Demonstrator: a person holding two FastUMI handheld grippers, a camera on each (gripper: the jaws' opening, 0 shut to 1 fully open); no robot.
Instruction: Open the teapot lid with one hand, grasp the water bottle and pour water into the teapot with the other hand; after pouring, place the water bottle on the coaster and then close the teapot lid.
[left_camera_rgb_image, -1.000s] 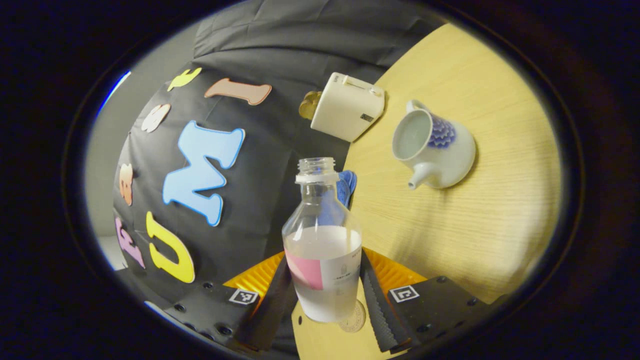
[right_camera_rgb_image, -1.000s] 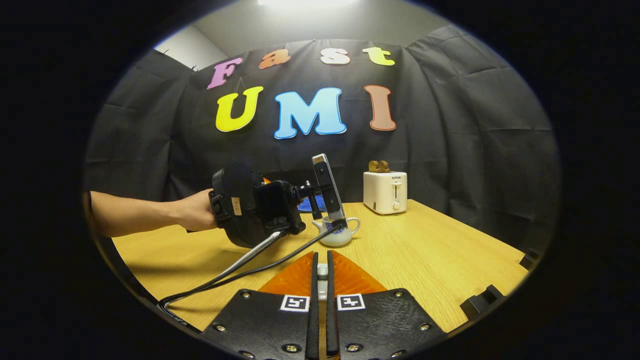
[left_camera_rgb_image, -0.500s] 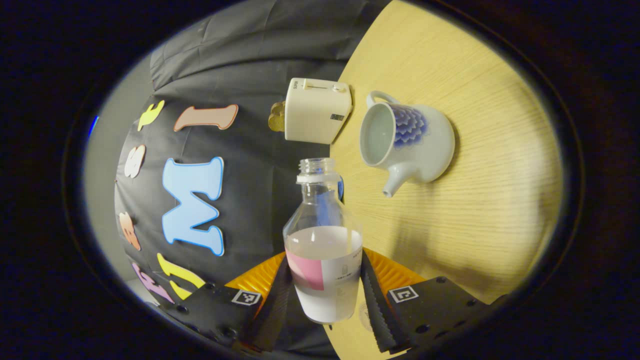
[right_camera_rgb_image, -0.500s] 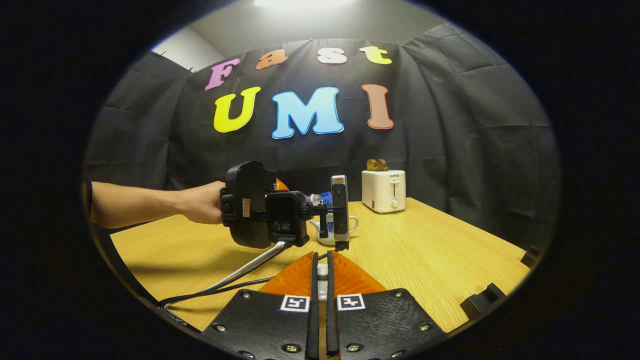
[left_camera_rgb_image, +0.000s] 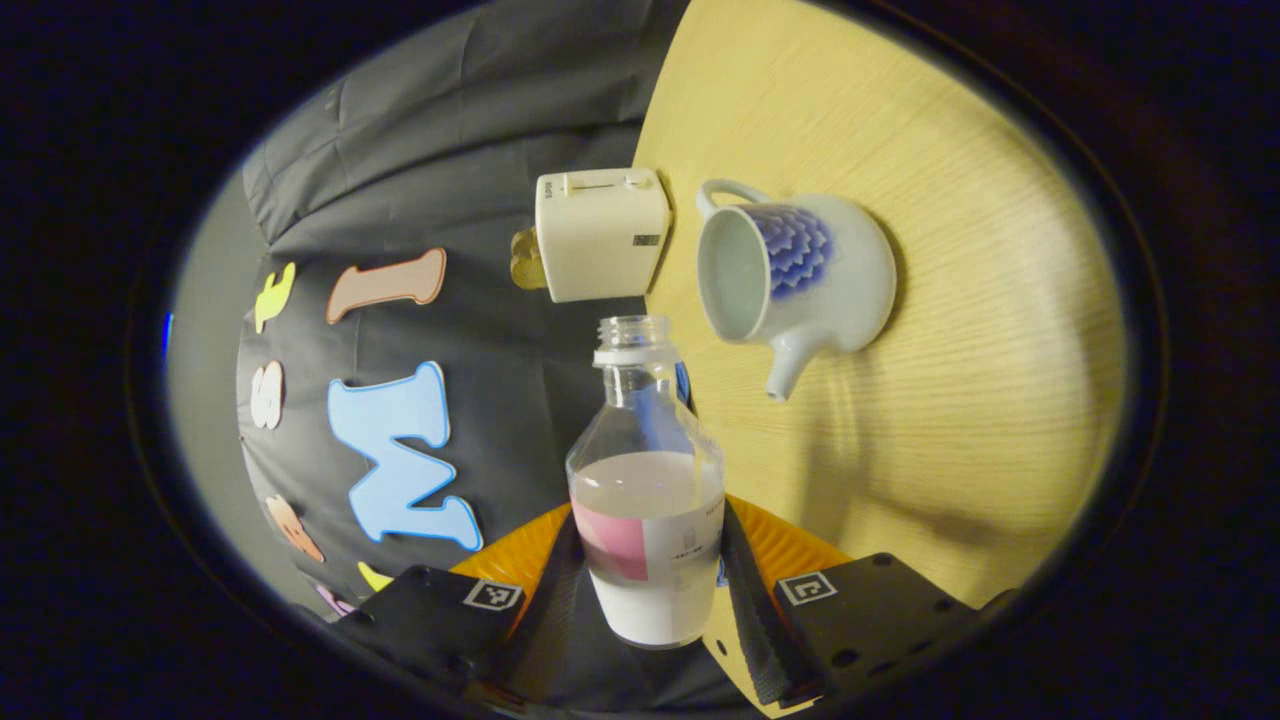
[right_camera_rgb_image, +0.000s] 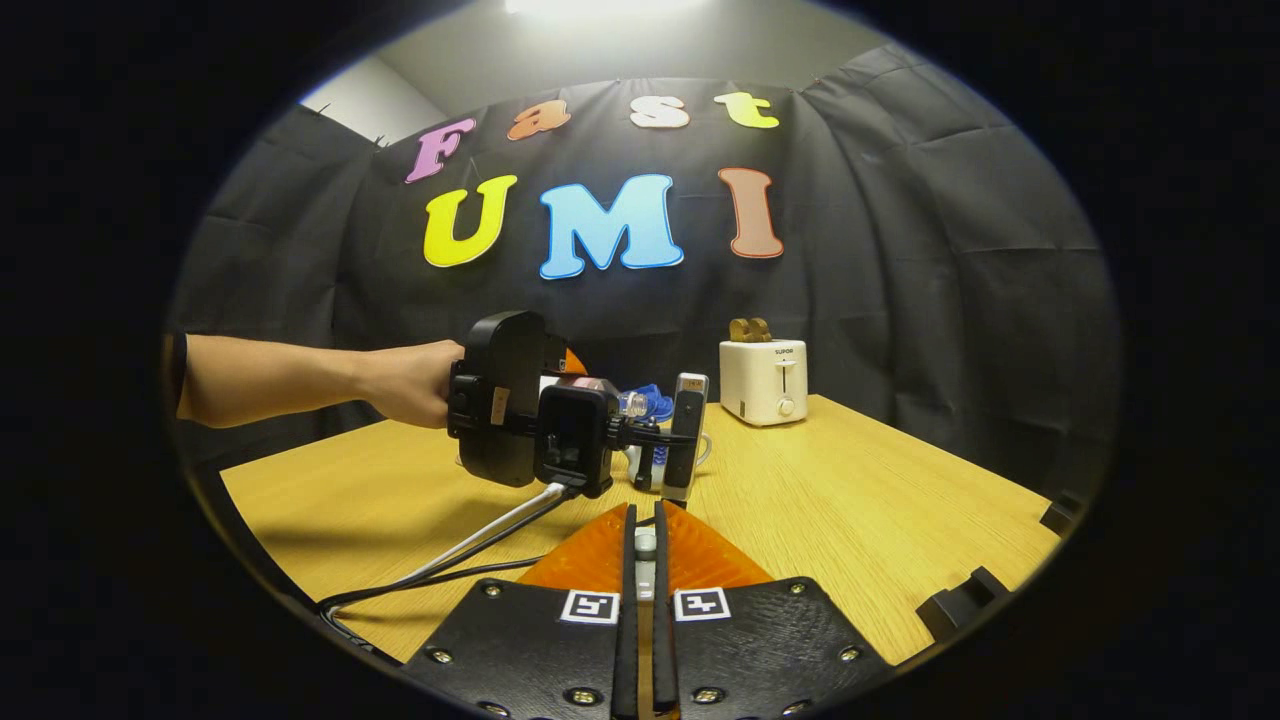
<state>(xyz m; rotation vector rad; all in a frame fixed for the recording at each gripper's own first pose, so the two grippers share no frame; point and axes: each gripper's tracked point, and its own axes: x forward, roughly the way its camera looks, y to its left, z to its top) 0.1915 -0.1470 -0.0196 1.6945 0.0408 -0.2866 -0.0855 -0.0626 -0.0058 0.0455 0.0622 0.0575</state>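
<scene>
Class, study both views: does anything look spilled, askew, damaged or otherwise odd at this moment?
Nothing looks spilled or damaged. The water bottle, uncapped, is clamped in the left gripper and tipped toward the teapot, which stands open on the dry table. No water is leaving the bottle. The right gripper is closed on something small, likely the lid.

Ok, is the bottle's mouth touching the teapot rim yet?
Apart. In the left gripper view the water bottle, clamped in the left gripper, has its open mouth short of the teapot, with bare table showing between them.
</scene>
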